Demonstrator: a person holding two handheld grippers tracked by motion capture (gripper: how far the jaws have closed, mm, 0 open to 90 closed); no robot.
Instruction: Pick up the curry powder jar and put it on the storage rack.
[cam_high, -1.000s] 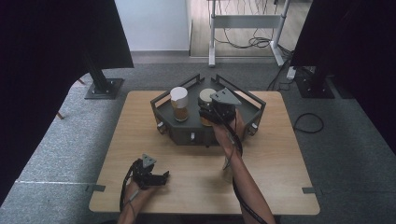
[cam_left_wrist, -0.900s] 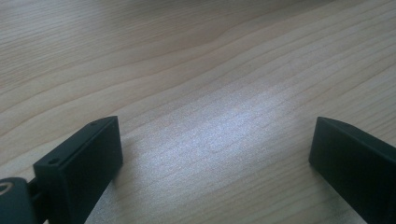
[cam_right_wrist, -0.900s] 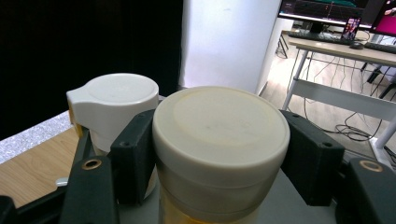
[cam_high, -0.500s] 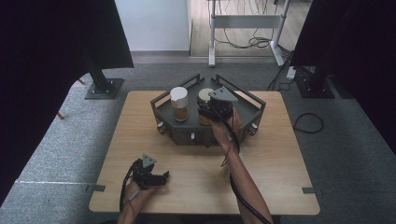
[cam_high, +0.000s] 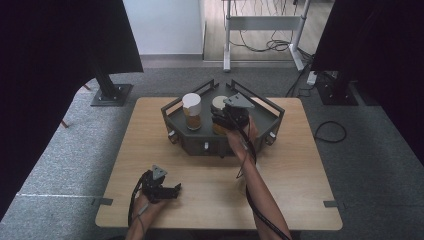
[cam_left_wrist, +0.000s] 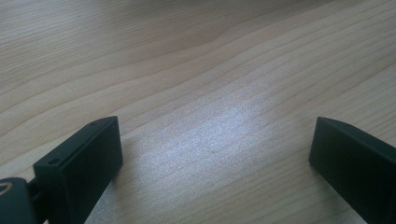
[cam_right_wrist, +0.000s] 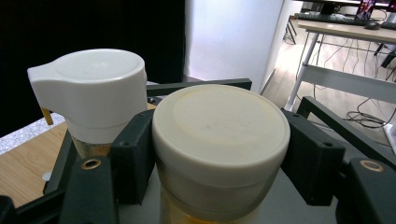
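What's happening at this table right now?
A person works with a gripper in each hand. The right gripper is shut on the cream-lidded jar standing in the dark tray, beside a white-capped jar. The left gripper rests open on the wooden table, holding nothing.

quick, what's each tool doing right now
left tool: open, nothing between its jaws.
right tool: shut on the cream-lidded jar.

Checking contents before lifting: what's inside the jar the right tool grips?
Through the clear wall of the jar, something amber shows at the bottom edge; its cream lid covers the rest.
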